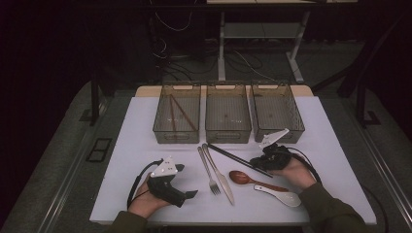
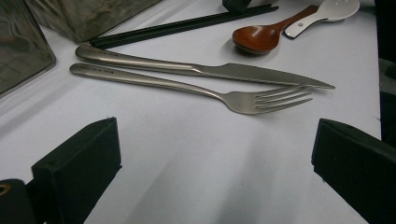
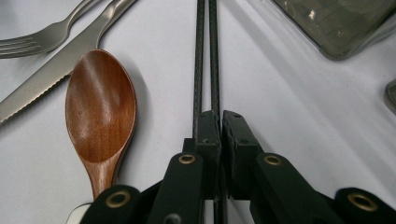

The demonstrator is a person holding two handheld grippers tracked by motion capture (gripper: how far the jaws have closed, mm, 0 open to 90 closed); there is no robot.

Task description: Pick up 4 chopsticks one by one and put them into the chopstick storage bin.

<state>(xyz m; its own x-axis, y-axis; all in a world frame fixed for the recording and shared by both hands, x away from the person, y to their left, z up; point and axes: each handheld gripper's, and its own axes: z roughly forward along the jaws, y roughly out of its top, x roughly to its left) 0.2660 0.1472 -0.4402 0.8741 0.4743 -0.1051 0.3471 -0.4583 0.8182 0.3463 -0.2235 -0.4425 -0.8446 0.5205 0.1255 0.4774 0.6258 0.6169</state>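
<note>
Wide-apart fingers (image 2: 74, 172), fork (image 2: 196, 87), knife (image 2: 201, 70), wooden spoon (image 2: 266, 33)

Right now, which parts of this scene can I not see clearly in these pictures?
- Near ends of the black chopsticks: right gripper view, covered by the shut jaws of the right gripper.
- White spoon: left gripper view, bowl cut off by the top edge.
- Handle of the wooden spoon: right gripper view, it runs behind the gripper body.
- Marks on the fork and knife handles: too small to read.
</note>
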